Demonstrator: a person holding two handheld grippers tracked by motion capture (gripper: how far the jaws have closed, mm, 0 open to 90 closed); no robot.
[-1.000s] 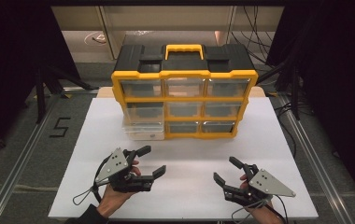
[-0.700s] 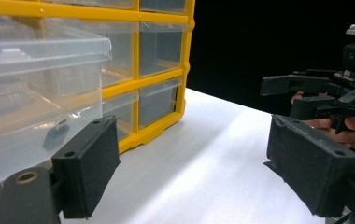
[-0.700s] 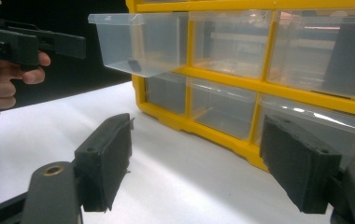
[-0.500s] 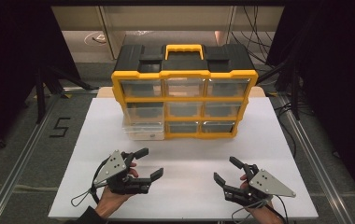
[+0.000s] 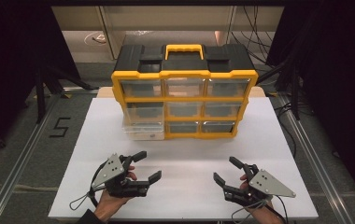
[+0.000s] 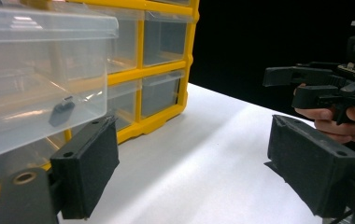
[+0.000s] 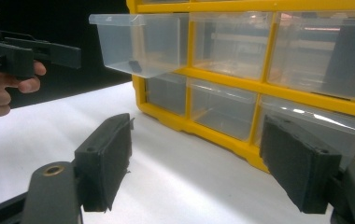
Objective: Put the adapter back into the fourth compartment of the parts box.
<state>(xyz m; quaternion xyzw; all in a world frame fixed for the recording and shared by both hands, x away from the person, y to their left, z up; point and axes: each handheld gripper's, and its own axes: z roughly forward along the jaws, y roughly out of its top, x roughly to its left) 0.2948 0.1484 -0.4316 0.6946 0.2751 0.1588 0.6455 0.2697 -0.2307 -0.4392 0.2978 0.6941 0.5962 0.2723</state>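
Note:
A yellow and black drawer organizer stands at the back of the white table. Its clear left drawer in the middle row is pulled out, and a small dark object lies inside it. My left gripper is open near the front left with nothing between its jaws. Level with it at the front right, my right gripper is open and empty too. In the left gripper view the drawer hangs just beyond my left gripper. The right gripper view shows the drawer farther off.
The other clear drawers are pushed in. Bare white tabletop lies between the grippers and the organizer. Metal rails run along both sides of the table, and a "5" mark is on the floor at the left.
My left gripper has drifted slightly toward the near edge. The right gripper and the drawer have not moved.

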